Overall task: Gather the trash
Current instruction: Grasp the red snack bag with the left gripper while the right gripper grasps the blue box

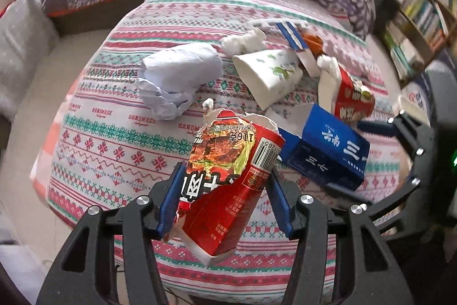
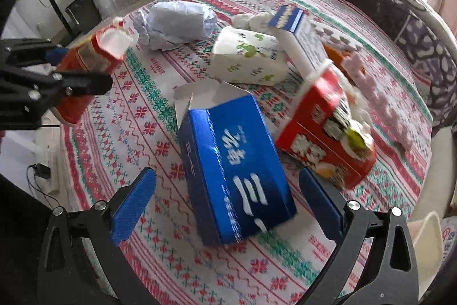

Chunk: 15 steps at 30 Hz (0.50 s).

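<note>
Both tongs are over the patterned tablecloth (image 2: 120, 133), and the two differ. My left gripper (image 1: 225, 199) is clamped about half-wide on a torn red carton (image 1: 228, 179), its blue pads pressing the two sides, and the carton hangs clear of the cloth with its ragged end pointing away from me. My right gripper (image 2: 228, 205) stands wide open and holds nothing; the blue box (image 2: 234, 167) lies on the cloth directly between its fingers, with a gap on each side.

That is the relation I judge the next move turns on: the blue box's long axis runs near to far, roughly along my right gripper's pointing line, open flaps at the far end, so the fingers straddle its narrow width. My right hand is clearly the nearer one; the left is busy and sits off to the left.

Just right of the blue box a red noodle box (image 2: 325, 133) leans, close enough to crowd my right finger. Farther off lie a paper cup (image 2: 248, 59) on its side, a crumpled paper ball (image 2: 177, 25) to the left, and a white-and-blue carton (image 2: 291, 27) with tissue wads.

No bin shows in either view. The rubbish behind the noodle box is blurred, and I cannot tell what the orange piece there is.
</note>
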Tool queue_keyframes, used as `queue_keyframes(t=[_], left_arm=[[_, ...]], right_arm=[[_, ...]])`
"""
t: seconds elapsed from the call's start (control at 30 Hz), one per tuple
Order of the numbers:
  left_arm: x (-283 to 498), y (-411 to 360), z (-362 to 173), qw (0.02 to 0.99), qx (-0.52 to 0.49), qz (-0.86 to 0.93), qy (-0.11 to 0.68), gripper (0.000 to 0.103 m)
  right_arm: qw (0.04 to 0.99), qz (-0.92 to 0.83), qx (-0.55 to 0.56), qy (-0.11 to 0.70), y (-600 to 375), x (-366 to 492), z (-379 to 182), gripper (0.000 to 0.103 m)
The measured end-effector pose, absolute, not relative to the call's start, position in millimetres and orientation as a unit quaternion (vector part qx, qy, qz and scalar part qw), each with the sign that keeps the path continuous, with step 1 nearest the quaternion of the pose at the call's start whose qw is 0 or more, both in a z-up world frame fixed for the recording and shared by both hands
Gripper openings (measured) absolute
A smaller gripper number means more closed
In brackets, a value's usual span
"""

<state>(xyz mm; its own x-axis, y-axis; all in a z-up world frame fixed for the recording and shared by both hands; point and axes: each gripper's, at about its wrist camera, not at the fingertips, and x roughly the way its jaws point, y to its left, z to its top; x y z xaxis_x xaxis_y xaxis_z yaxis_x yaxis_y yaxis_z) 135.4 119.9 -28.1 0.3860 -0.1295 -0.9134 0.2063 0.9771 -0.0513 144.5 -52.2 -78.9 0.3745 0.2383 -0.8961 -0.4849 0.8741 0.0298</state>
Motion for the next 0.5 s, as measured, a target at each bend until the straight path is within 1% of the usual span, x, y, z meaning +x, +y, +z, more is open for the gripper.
queue_keyframes(t=[0.03, 0.1, 0.13, 0.17, 0.2, 0.23, 0.37, 0.5], left_arm=[[138, 123, -28, 0.831, 0.032, -0.098, 0.546, 0.055], [139, 127, -28, 0.829, 0.026, -0.095, 0.550, 0.056], [138, 130, -28, 0.828, 0.022, -0.093, 0.552, 0.056], [142, 122, -32, 0.829, 0.022, -0.091, 0.552, 0.056], [143, 123, -33, 0.829, 0.020, -0.089, 0.552, 0.056], [143, 123, -33, 0.830, 0.019, -0.088, 0.551, 0.056], [143, 124, -29, 0.838, 0.009, -0.085, 0.538, 0.056], [144, 125, -16, 0.856, -0.012, -0.078, 0.510, 0.056]], right_arm=[[0.820, 0.218, -0.127, 0.514, -48, 146, -81, 0.096], [0.817, 0.219, -0.127, 0.519, -43, 148, -86, 0.088], [0.814, 0.218, -0.124, 0.524, -42, 150, -88, 0.072], [0.810, 0.221, -0.118, 0.530, -43, 151, -91, 0.062], [0.805, 0.226, -0.103, 0.539, -44, 153, -93, 0.059], [0.806, 0.228, -0.087, 0.539, -46, 153, -92, 0.052], [0.819, 0.225, -0.071, 0.523, -50, 151, -82, 0.050], [0.843, 0.217, -0.033, 0.490, -68, 147, -58, 0.050]])
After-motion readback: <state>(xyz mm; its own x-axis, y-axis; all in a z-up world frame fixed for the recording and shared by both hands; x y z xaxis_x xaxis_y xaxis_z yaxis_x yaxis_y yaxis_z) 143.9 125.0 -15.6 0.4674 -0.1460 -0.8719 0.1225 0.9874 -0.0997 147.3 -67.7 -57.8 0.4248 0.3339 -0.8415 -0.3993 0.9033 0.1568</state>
